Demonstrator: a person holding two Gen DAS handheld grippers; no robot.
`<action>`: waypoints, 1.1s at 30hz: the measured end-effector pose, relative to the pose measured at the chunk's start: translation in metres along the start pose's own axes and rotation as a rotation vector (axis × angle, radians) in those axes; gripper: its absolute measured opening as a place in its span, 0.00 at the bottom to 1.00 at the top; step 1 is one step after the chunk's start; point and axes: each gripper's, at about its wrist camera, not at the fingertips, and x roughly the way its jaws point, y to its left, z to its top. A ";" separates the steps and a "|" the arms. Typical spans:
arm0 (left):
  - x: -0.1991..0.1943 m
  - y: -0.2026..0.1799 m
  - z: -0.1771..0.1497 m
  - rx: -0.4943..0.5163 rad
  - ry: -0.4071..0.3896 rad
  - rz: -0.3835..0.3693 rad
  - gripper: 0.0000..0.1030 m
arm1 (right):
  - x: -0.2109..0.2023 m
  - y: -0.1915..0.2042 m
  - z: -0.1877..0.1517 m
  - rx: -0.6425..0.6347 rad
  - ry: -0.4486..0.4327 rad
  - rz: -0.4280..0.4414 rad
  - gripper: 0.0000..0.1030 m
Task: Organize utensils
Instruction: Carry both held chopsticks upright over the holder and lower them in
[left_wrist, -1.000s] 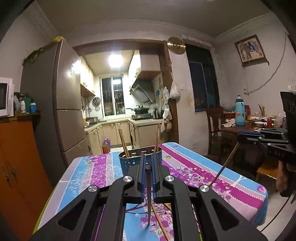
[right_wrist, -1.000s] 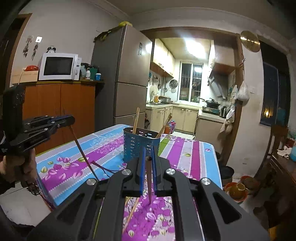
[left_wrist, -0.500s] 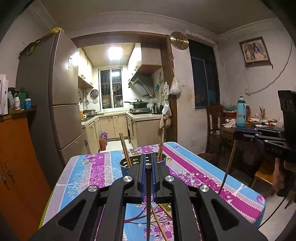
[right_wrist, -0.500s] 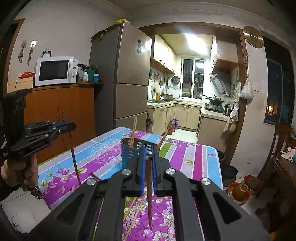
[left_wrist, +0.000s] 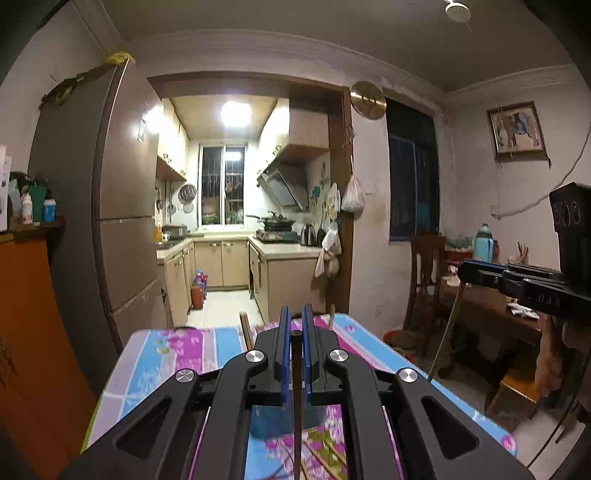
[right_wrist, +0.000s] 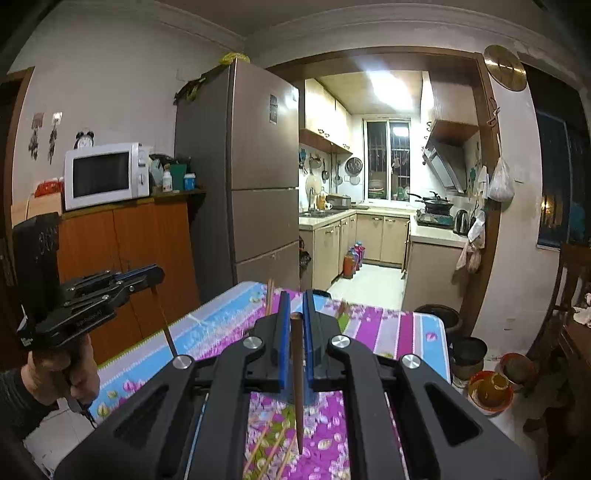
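A: You're in a dim dining room that opens onto a lit kitchen, and in front of you is a table under a floral cloth (left_wrist: 173, 354) striped in purple and blue.

B: What have I got in the left gripper (left_wrist: 294, 325)?

A: Its blue pads are clamped on a dark chopstick (left_wrist: 296, 406) that hangs almost straight down, its tip out of sight below the frame. From the right wrist camera you can see that same gripper out to the side, with your hand (right_wrist: 61, 373) on its grip and the stick slanting down from it.

B: And the right gripper (right_wrist: 294, 302)?

A: It is pinched shut on a brown chopstick (right_wrist: 297, 384), thick end up between the pads, pointed end clear above the cloth.

B: Where's the holder?

A: The blue utensil holder (left_wrist: 284, 417) stands on the table right behind your left gripper's fingers, mostly hidden by them. Two chopstick ends (left_wrist: 245, 334) poke up out of it, one on either side of the jaws.

B: Anything still on the table?

A: Several loose chopsticks (right_wrist: 269, 446) lie on the cloth near its close edge, under both grippers.
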 end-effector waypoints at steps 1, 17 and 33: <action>0.003 0.001 0.009 0.004 -0.011 0.003 0.07 | 0.003 -0.002 0.009 0.003 -0.007 0.002 0.05; 0.064 0.014 0.089 0.006 -0.085 0.044 0.07 | 0.063 -0.033 0.083 0.042 -0.044 0.013 0.05; 0.119 0.036 0.067 -0.038 -0.075 0.048 0.07 | 0.123 -0.036 0.070 0.058 -0.016 0.048 0.05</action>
